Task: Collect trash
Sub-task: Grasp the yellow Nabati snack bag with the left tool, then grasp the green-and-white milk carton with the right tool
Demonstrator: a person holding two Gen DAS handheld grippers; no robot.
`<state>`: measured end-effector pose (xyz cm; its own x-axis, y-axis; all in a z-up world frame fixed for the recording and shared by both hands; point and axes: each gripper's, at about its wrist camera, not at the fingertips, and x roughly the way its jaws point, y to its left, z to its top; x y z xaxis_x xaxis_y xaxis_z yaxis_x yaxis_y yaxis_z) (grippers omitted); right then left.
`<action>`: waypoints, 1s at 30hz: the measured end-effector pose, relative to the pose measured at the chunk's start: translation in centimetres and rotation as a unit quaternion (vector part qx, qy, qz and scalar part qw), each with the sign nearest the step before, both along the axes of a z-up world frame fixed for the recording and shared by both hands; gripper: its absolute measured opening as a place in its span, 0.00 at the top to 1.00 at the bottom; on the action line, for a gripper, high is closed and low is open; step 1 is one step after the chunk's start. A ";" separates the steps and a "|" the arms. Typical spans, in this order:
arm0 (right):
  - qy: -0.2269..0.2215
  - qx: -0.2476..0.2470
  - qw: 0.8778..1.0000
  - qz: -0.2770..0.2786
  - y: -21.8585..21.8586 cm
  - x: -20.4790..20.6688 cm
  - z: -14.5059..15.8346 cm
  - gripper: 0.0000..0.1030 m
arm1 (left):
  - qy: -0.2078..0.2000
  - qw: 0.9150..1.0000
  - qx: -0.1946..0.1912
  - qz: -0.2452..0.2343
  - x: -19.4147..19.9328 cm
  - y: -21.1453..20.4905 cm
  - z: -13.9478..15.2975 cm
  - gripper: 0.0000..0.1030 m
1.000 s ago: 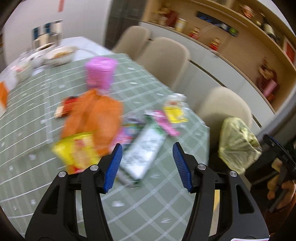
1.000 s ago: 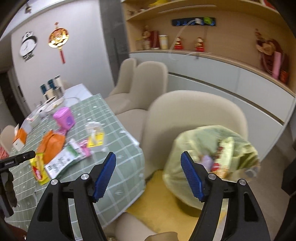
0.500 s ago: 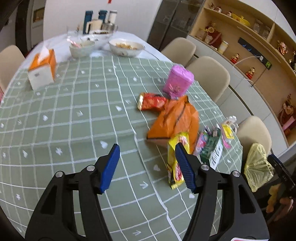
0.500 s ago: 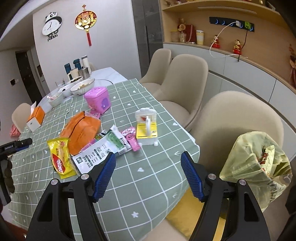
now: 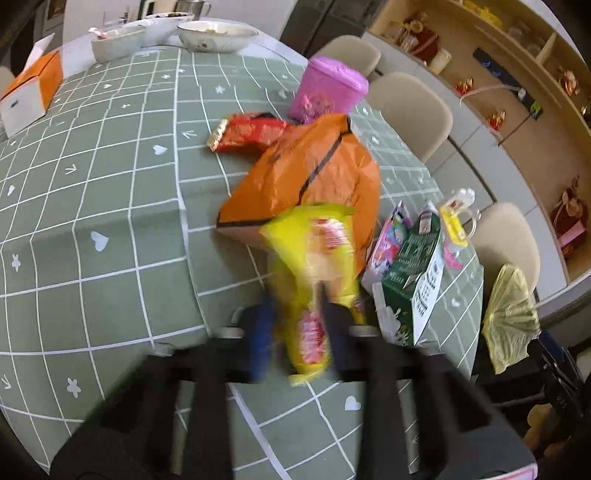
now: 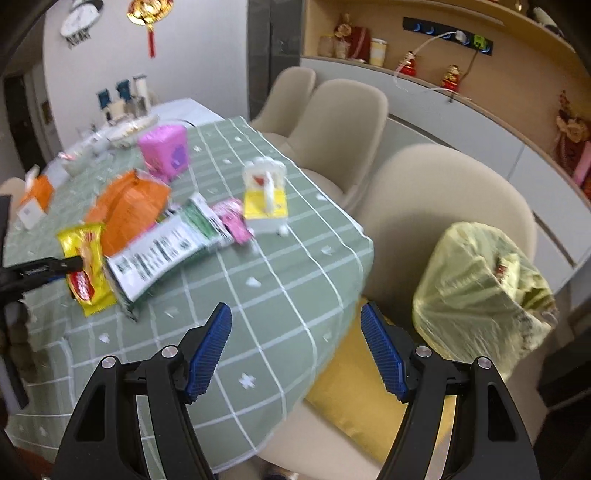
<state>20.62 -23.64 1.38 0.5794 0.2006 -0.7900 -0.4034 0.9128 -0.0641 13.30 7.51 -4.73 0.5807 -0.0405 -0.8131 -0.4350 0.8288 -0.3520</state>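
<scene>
Yellow snack wrapper (image 5: 314,280), gripper-pinched

Black right claw (image 6: 295,347) with ribbed blue pads (image 6: 208,349), silver screws.

We see a worktop (image 5: 110,221) under a green checked cloth (image 6: 280,280) with white hearts and stars. At its far end stand white bowls (image 5: 216,34) and an orange tissue box (image 5: 31,86) (its top torn open). Beige chairs (image 6: 343,125) line one side, and the nearest chair (image 6: 443,192) carries a yellow cushion (image 6: 354,391). Behind them a wooden shelf (image 6: 480,48) holds small red figurines (image 6: 451,75) and a power strip (image 6: 447,31). On the white wall hang a clock (image 6: 79,24) and a red ornament (image 6: 149,14).
</scene>
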 end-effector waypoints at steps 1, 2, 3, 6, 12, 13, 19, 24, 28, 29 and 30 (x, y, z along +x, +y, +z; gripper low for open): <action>0.002 -0.002 1.000 -0.003 0.1 0.0 -0.2 0.33 | -0.003 1.000 -0.003 -0.004 -0.2 0.0 0.2 0.89; 0.003 -0.002 1.000 -0.004 0.1 -0.1 -0.3 0.33 | -0.007 1.000 -0.005 -0.008 -0.5 0.0 0.6 0.90; 0.005 0.006 1.000 -0.001 0.4 -0.2 -0.3 0.33 | -0.009 1.000 -0.005 -0.011 -0.7 0.0 1.0 0.90; 0.030 0.062 0.997 0.025 1.2 0.1 -0.5 0.33 | -0.025 1.000 -0.004 -0.014 -1.8 0.5 2.9 0.90; 0.090 0.109 0.989 0.033 6.1 2.6 -1.7 0.33 | -0.038 0.999 0.013 -0.024 -3.5 1.6 5.3 0.90; 0.088 0.113 0.989 0.029 7.2 2.7 -1.9 0.33 | -0.037 0.999 0.012 -0.026 -3.9 2.0 5.5 0.90; 0.103 0.168 0.980 0.001 12.7 4.9 -3.4 0.33 | -0.041 0.999 -0.003 -0.028 -6.2 3.9 5.3 0.90; 0.093 0.129 0.987 -0.030 14.3 5.8 -5.2 0.33 | -0.037 0.999 -0.013 -0.035 -7.4 5.5 4.4 0.90; 0.117 0.135 0.983 -0.043 12.4 5.0 -6.3 0.33 | -0.036 0.998 -0.026 -0.042 -7.5 6.2 3.6 0.90; 0.124 0.131 0.983 -0.042 11.9 4.7 -6.5 0.33 | -0.035 0.998 -0.029 -0.044 -7.3 6.3 3.5 0.90; 0.128 0.130 0.982 -0.042 11.6 4.5 -6.6 0.33 | -0.034 0.998 -0.031 -0.047 -7.2 6.4 3.3 0.90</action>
